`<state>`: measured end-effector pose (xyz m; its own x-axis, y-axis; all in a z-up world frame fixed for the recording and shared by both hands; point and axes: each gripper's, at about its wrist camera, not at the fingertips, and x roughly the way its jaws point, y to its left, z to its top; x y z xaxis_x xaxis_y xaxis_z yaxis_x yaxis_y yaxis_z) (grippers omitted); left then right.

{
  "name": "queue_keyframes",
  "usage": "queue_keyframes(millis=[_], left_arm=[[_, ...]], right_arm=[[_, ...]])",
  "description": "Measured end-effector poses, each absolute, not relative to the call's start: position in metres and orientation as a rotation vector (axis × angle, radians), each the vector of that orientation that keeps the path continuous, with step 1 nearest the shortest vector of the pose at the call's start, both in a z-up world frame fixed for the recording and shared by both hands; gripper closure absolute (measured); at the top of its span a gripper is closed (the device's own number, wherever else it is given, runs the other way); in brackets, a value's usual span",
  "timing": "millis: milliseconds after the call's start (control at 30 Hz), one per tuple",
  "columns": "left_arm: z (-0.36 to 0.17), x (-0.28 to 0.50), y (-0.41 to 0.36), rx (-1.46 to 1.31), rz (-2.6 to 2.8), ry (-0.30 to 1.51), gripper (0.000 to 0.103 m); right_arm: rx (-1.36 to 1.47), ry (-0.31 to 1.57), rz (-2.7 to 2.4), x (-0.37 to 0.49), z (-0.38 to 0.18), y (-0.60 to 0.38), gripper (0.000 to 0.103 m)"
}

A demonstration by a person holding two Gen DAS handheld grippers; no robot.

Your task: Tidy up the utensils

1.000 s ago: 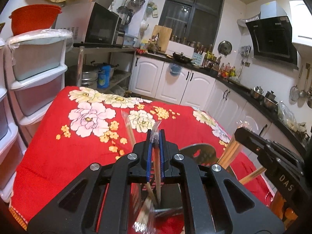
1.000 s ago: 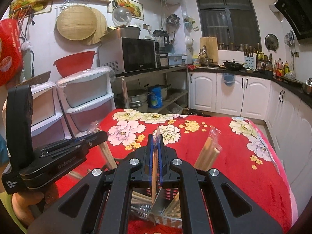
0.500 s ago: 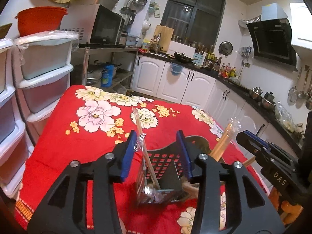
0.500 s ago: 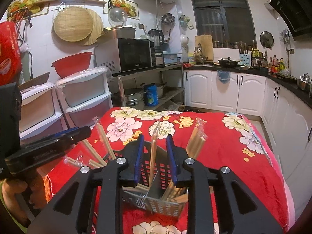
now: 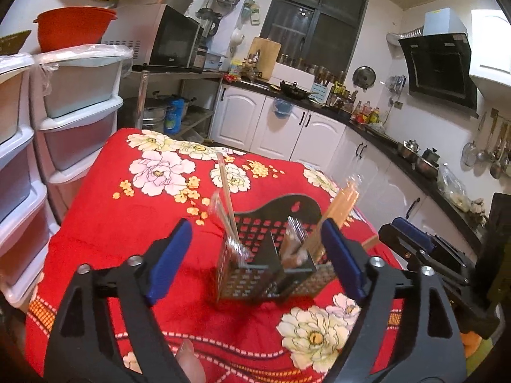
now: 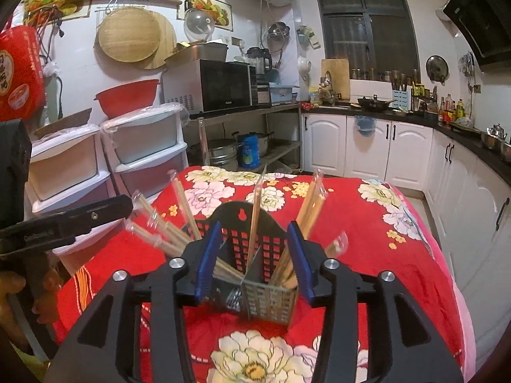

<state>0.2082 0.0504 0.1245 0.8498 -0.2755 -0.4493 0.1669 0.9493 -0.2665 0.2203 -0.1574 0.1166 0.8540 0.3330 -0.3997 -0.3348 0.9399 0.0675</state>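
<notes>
While both grippers point at the black utensil basket [image 5: 274,255] on the table with the red flowered cloth [image 5: 105,223], neither of them holds anything. The left gripper [image 5: 255,255] has its jaws wide apart and they are opening further; its blue pads [image 5: 167,255] stand on the two sides of the basket in the left wrist view, but they do not touch it. The right gripper [image 6: 254,258] has its jaws partly apart and they are opening too. In the right wrist view one pair of wrapped chopsticks [image 6: 255,220] stands upright in the basket and shows between the blue pads [image 6: 207,258], free of both.

The basket stands near the middle of the table and it has compartments. More chopsticks in clear plastic sleeves lean out of it: a bundle [image 6: 159,226] fans to the left, and another bundle [image 6: 311,204] leans to the right. In the left wrist view the pieces are blurred. Some metal cutlery [image 6: 233,296] shows low in the front of the basket; what kind it is I cannot tell. At the left edge of the right wrist view a hand [image 6: 19,293] holds the left gripper.
</notes>
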Motion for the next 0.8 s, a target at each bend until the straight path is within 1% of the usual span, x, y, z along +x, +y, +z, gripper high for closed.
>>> queue_keyframes(millis=[33, 67, 100, 133, 233, 267, 333, 533, 800], left_arm=[[0.123, 0.205, 0.049, -0.217, -0.235, 0.505, 0.024], [0.122, 0.202, 0.048, -0.214, -0.234, 0.507, 0.021], [0.119, 0.198, 0.048, -0.213, -0.234, 0.511, 0.016], [0.117, 0.195, 0.048, -0.213, -0.234, 0.513, 0.015], [0.108, 0.186, 0.047, -0.215, -0.234, 0.525, 0.012], [0.104, 0.182, 0.047, -0.214, -0.236, 0.529, 0.012], [0.099, 0.177, 0.045, -0.210, -0.237, 0.535, 0.012], [0.084, 0.163, 0.041, -0.209, -0.239, 0.543, 0.012], [0.064, 0.156, 0.032, -0.192, -0.215, 0.572, 0.012]], right_arm=[[-0.009, 0.420, 0.349, 0.216, 0.115, -0.158, 0.057], [-0.012, 0.420, 0.348, 0.213, 0.114, -0.159, 0.056], [-0.015, 0.420, 0.346, 0.209, 0.112, -0.160, 0.052], [-0.018, 0.424, 0.346, 0.205, 0.110, -0.161, 0.051], [-0.021, 0.434, 0.347, 0.193, 0.102, -0.164, 0.040], [-0.023, 0.436, 0.348, 0.190, 0.101, -0.165, 0.039], [-0.031, 0.438, 0.344, 0.183, 0.096, -0.167, 0.032], [-0.033, 0.459, 0.336, 0.168, 0.081, -0.170, 0.021], [-0.022, 0.520, 0.312, 0.162, 0.052, -0.177, 0.018]])
